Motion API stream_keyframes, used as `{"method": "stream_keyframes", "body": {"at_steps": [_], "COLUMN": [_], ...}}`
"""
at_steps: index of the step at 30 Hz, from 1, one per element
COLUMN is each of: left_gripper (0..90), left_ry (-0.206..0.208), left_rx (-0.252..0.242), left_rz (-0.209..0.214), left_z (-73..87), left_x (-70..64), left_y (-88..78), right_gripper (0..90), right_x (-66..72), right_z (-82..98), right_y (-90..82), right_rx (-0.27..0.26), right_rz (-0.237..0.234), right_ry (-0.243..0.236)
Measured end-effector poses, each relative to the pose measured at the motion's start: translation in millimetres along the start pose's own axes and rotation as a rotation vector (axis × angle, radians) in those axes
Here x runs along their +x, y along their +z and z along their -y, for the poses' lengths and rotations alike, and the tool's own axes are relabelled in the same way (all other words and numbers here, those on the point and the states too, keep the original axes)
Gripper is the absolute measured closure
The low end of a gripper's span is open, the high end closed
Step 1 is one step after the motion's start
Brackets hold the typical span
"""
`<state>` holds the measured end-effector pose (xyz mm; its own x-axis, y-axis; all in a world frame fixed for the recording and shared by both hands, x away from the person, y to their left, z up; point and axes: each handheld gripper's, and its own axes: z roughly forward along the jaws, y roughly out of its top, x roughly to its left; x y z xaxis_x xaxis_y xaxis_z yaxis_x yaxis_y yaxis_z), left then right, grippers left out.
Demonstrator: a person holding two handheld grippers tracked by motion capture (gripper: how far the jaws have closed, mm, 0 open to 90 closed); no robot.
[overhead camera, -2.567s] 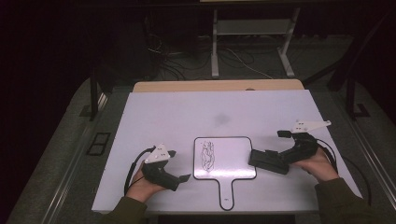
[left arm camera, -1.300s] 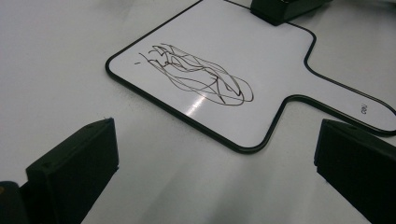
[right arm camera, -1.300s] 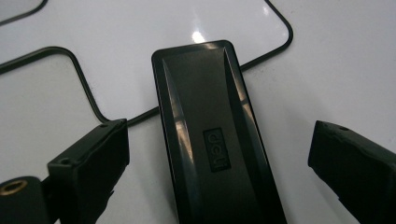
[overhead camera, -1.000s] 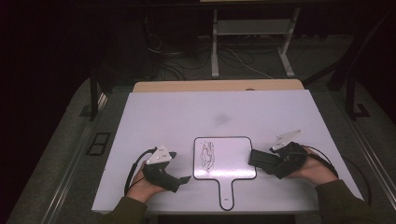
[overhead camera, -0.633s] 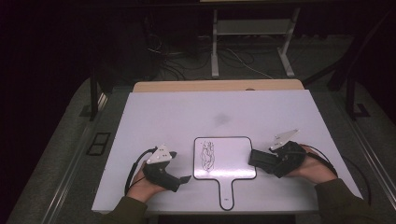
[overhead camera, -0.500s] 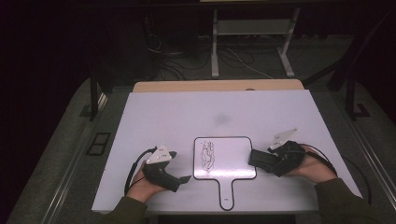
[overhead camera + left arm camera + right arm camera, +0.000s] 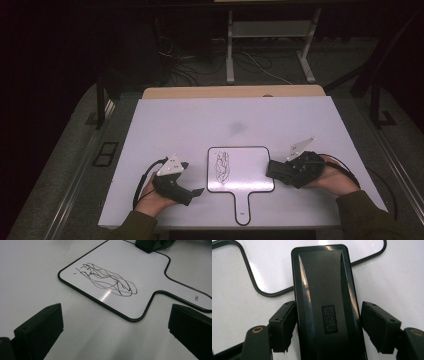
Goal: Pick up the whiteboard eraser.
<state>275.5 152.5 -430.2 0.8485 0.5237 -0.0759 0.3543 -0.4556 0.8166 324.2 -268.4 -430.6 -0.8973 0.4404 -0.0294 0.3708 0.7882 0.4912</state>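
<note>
Eraser [image 7: 325, 302] btwn right gripper [image 7: 329, 325] jaws, overlapping whiteboard [image 7: 245, 167] edge.

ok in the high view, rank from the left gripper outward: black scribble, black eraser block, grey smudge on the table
1. Black scribble, on the paddle-shaped whiteboard just right of the left gripper.
2. Grey smudge, up the white table.
3. Black eraser block, at the board's right edge, between the right gripper jaws.

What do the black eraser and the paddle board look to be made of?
Eraser: apparently hard moulded plastic, glossy; highlights run along its bevelled top and a logo is pressed in. Board: smooth, shiny white writing surface, likely a coated whiteboard, with a glare streak, a marker scribble and a thin dark rim.
</note>
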Motion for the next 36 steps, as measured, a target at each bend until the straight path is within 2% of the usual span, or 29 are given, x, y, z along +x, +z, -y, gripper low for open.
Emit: {"method": "stream_keyframes", "body": {"at_steps": [4,6,8,17,21,23,25,27,30,36], "left_gripper": [0.0,0.0,0.0,0.0,0.0,0.0,0.0,0.0,0.0,0.0], "left_ry": [0.011,0.002,0.004,0.005,0.005,0.006,0.007,0.006,0.007,0.0], "left_rx": [0.002,-0.004,-0.004,0.003,0.002,0.001,0.001,-0.001,-0.001,-0.008], "left_rz": [-0.001,-0.003,-0.003,0.004,0.006,0.008,0.009,0.012,0.013,0.017], "left_z": [-0.8,-0.7,-0.9,-0.7,-0.6,-0.5,-0.5,-0.5,-0.3,0.3], "left_x": [-0.9,-1.3,-1.3,-2.4,-2.4,-2.4,-2.2,-2.1,-1.8,-1.0], "left_y": [-0.9,-1.5,-1.4,-0.4,-0.6,-0.7,-0.9,-1.0,-0.9,-0.7], "right_gripper": [33.5,34.7,35.9,37.9,38.3,38.4,38.5,38.5,38.6,38.6], "right_x": [0.7,1.7,0.9,0.9,0.8,-0.8,-0.4,-2.1,-3.0,-6.2], "right_z": [0.0,0.1,0.4,-0.1,-0.3,-0.5,-0.9,-0.8,-1.5,-0.7], "right_y": [0.2,-0.4,-0.8,-1.8,-1.7,-1.8,-2.1,-2.0,-2.2,-3.2], "right_rx": [0.008,0.004,0.01,0.02,0.015,0.023,0.02,0.025,0.027,0.023], "right_rz": [-0.006,-0.015,0.0,0.01,-0.01,-0.001,-0.019,-0.012,-0.03,-0.031], "right_ry": [-0.018,-0.002,-0.021,-0.03,-0.006,-0.022,0.005,-0.007,0.015,0.022]}}
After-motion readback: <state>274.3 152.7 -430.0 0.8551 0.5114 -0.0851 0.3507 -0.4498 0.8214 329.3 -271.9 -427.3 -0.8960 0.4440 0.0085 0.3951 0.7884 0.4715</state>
